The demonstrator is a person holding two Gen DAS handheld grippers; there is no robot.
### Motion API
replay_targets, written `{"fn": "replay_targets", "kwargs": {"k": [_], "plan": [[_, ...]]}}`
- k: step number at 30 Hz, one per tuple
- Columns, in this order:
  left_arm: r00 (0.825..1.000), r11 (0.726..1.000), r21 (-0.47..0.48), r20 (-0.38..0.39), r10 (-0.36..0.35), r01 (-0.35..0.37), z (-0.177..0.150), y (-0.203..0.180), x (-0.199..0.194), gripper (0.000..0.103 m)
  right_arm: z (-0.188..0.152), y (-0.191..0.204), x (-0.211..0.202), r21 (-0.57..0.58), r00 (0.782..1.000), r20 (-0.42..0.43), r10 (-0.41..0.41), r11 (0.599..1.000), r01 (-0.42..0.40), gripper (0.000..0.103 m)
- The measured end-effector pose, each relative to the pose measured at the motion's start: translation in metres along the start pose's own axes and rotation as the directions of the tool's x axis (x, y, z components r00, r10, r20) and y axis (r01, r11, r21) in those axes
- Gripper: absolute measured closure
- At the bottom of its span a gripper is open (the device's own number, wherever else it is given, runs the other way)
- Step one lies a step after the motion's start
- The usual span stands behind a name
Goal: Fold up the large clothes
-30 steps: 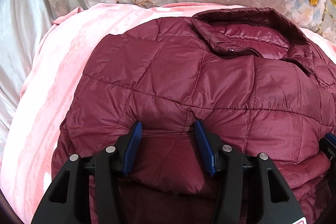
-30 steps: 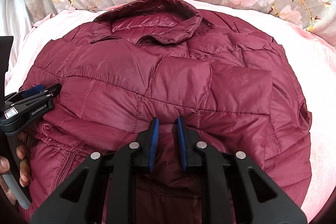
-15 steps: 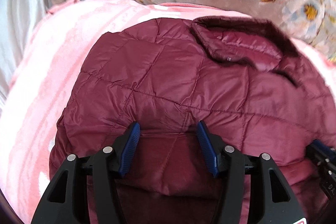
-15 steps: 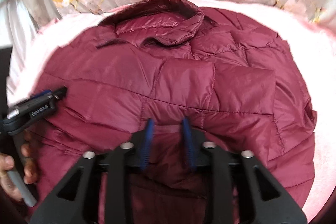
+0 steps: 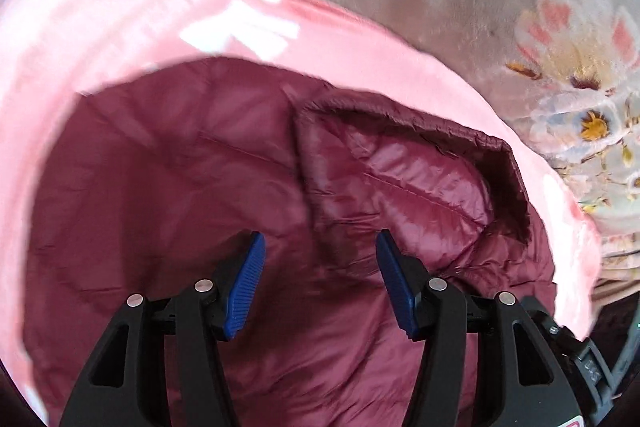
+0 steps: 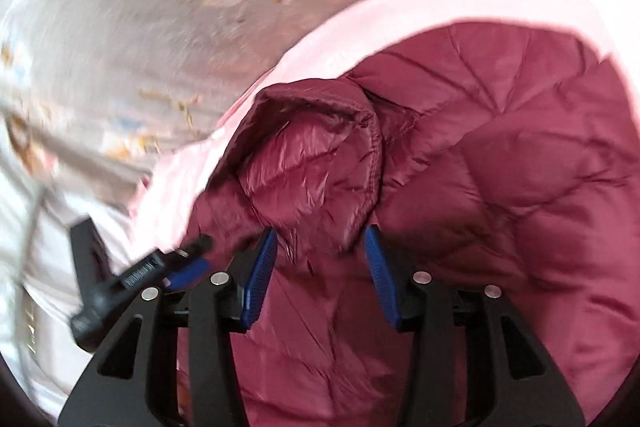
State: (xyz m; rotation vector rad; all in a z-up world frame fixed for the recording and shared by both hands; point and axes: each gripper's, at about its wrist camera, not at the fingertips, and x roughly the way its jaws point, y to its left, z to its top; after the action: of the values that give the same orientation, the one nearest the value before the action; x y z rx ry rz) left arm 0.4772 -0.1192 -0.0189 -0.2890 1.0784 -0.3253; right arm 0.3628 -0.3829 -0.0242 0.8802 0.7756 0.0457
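Pink blanket (image 5: 120, 27) under my maroon puffer jacket (image 5: 160, 187).
Both spread, gripping nothing: left hand-held gripper (image 5: 318, 247) and right hand-held gripper (image 6: 320, 241) (collar (image 6: 316, 163) just ahead).

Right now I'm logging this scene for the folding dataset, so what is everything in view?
puffer jacket: one, maroon quilted, lying on the pink blanket, collar at the far end.
pink blanket: one, pink, under the jacket.
floral bedding: one, grey with pink and white flowers, beyond the blanket.
left gripper: one, black with blue pads, open over the jacket beside the collar.
right gripper: one, black with blue pads, open, collar fabric between its fingers, not clamped.
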Motion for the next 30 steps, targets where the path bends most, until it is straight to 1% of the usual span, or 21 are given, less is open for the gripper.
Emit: {"fn": "replay_targets", "kwargs": {"k": [1,2,3,4,5,6,7,8,9,11,13,15,18,20,22,28,30], "plan": [[1.000,1.000,-0.008,-0.012,-0.006,0.006,0.000,-0.002,0.006,0.051,0.000,-0.001,0.004,0.008,1.000,-0.008,0.004,1.000,-0.003,0.070],[1.000,1.000,0.001,-0.020,-0.004,0.004,-0.001,-0.004,0.010,0.061,0.000,-0.001,0.009,0.002,1.000,-0.023,0.000,1.000,0.000,0.076],[0.999,0.999,0.037,-0.025,0.021,-0.020,-0.004,-0.009,0.015,0.071,-0.001,0.001,0.012,-0.016,0.999,-0.034,-0.016,1.000,0.015,0.090],[0.998,0.997,0.064,-0.033,0.049,-0.047,-0.005,-0.011,0.018,0.086,-0.002,0.004,0.015,-0.065,0.997,-0.041,-0.064,0.996,0.061,0.091],[0.997,0.994,0.093,-0.036,0.067,-0.064,-0.009,-0.013,0.021,0.086,-0.005,0.010,0.015,-0.136,0.992,-0.028,-0.126,0.983,0.121,0.092],[0.997,0.990,0.116,-0.027,0.078,-0.075,-0.012,-0.013,0.022,0.086,-0.009,0.016,0.015,-0.212,0.982,-0.004,-0.190,0.959,0.185,0.092],[0.996,0.984,0.151,-0.006,0.094,-0.092,-0.017,-0.014,0.023,0.086,-0.014,0.018,0.015,-0.262,0.972,0.017,-0.233,0.937,0.229,0.093],[0.995,0.981,0.168,0.005,0.098,-0.098,-0.020,-0.013,0.024,0.086,-0.018,0.021,0.016,-0.306,0.963,0.034,-0.267,0.915,0.265,0.093],[0.994,0.975,0.194,0.028,0.104,-0.107,-0.025,-0.014,0.024,0.086,-0.022,0.022,0.019,-0.342,0.955,0.046,-0.293,0.894,0.290,0.093],[0.990,0.962,0.239,0.070,0.119,-0.132,-0.033,-0.017,0.024,0.085,-0.026,0.021,0.023,-0.378,0.947,0.062,-0.315,0.871,0.314,0.093],[0.982,0.940,0.292,0.123,0.145,-0.175,-0.043,-0.022,0.024,0.083,-0.031,0.024,0.025,-0.418,0.938,0.094,-0.334,0.842,0.342,0.094],[0.971,0.919,0.329,0.173,0.165,-0.215,-0.052,-0.025,0.025,0.082,-0.036,0.024,0.027,-0.440,0.932,0.120,-0.342,0.823,0.359,0.094],[0.960,0.906,0.344,0.211,0.183,-0.248,-0.055,-0.027,0.027,0.081,-0.041,0.026,0.029,-0.457,0.924,0.145,-0.354,0.804,0.380,0.094],[0.958,0.904,0.344,0.218,0.187,-0.255,-0.055,-0.026,0.026,0.081,-0.045,0.029,0.032,-0.474,0.914,0.164,-0.370,0.784,0.402,0.094],[0.957,0.905,0.341,0.222,0.185,-0.254,-0.056,-0.025,0.025,0.081,-0.046,0.031,0.033,-0.481,0.910,0.174,-0.377,0.773,0.413,0.094],[0.960,0.913,0.330,0.223,0.171,-0.239,-0.057,-0.024,0.026,0.080,-0.044,0.029,0.035,-0.478,0.914,0.169,-0.368,0.781,0.403,0.094],[0.963,0.922,0.318,0.219,0.155,-0.221,-0.055,-0.021,0.025,0.080,-0.044,0.027,0.030,-0.473,0.920,0.163,-0.358,0.789,0.391,0.093]]}}
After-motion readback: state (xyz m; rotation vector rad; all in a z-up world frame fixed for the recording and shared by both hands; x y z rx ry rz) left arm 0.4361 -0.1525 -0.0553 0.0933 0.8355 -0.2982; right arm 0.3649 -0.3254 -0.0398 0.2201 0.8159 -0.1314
